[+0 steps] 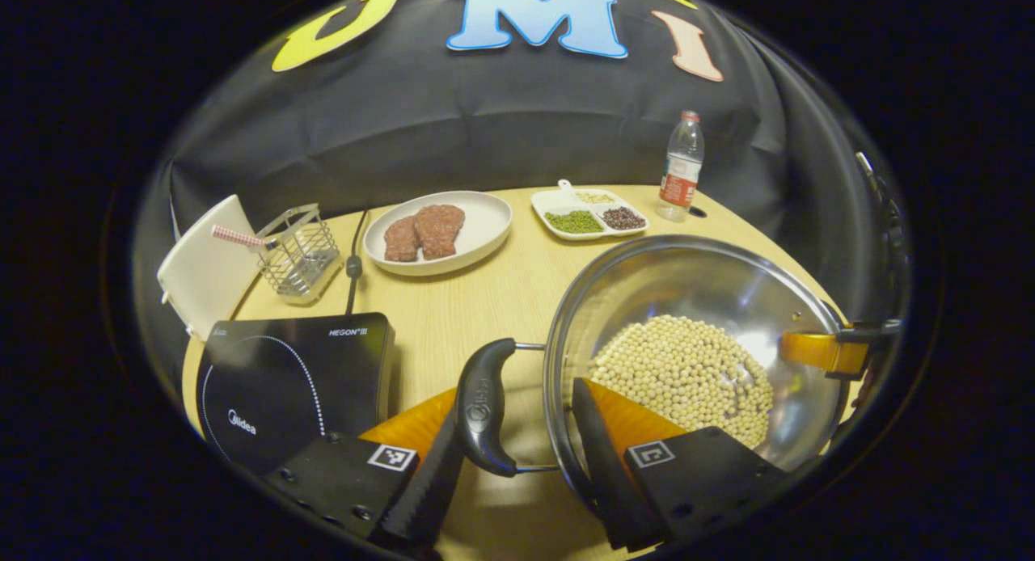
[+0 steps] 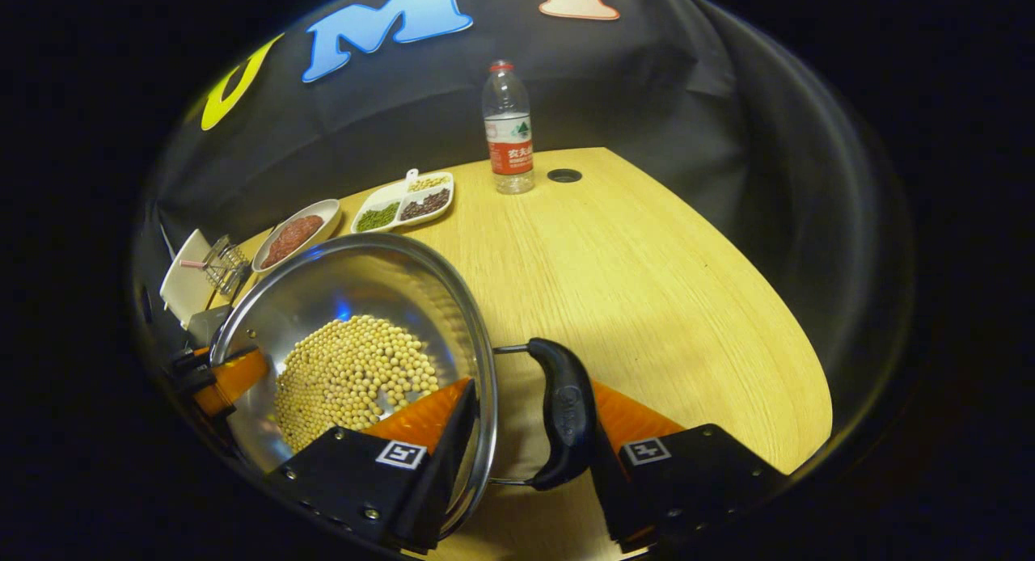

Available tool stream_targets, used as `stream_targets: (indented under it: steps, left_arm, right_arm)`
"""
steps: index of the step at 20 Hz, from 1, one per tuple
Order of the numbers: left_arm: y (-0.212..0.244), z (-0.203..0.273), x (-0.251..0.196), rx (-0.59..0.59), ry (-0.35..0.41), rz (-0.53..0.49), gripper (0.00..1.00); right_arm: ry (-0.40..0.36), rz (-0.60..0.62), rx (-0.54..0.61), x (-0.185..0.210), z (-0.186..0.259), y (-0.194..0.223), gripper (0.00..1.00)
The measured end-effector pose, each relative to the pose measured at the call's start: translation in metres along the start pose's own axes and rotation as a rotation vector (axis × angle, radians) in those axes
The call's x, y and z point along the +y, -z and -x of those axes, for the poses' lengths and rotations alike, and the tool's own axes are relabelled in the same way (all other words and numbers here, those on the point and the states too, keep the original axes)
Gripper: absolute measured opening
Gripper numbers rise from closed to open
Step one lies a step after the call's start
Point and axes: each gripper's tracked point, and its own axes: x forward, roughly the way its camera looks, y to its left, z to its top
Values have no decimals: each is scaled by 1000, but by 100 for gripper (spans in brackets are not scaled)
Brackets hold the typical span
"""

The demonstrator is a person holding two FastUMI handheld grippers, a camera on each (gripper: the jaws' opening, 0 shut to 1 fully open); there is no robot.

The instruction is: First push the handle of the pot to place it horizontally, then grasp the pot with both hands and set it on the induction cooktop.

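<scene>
Grasping looks to be the step in hand. Left gripper view: left gripper [image 1: 517,456] straddles the pot [image 1: 695,343] rim, one finger outside its horizontal left handle [image 1: 483,407], the other inside the pot by the soybeans [image 1: 683,375]; whether both press, I cannot tell. Induction cooktop [image 1: 291,383] lies at nine o'clock on the wooden table [image 1: 485,294].

Right gripper view: right gripper [image 2: 530,456] brackets the right handle [image 2: 566,415] and rim likewise. Next comes a level, matched lift toward the cooktop. A water bottle [image 2: 508,128] stands at twelve.
</scene>
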Motion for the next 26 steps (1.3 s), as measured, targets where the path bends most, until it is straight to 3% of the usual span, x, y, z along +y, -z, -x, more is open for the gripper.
stream_targets:
  steps: [1,2,3,5,9,10,11,22,26]
  left_arm:
    - [0,0,0,2,-3,0,79]
    - [1,0,1,3,-8,2,78]
    - [0,-1,0,5,-9,3,77]
    - [0,-1,1,11,-12,4,80]
    - [-1,2,0,14,-13,25,70]
    - [-2,2,1,11,-18,20,77]
    - [-3,3,2,9,-24,25,70]
    - [-27,19,14,-51,-43,47,74]
    - [-29,24,19,-76,-49,54,70]
  right_arm:
    - [-5,-11,13,3,-3,2,74]
    - [-15,-34,12,3,-2,0,73]
    - [-14,-48,19,3,-2,2,65]
    - [3,-19,12,2,-1,2,69]
    - [13,-29,13,4,2,2,69]
    - [16,-22,12,4,3,1,69]
    - [19,-13,8,4,5,1,69]
    - [12,11,-27,14,37,-20,69]
    - [6,31,-50,22,58,-30,69]
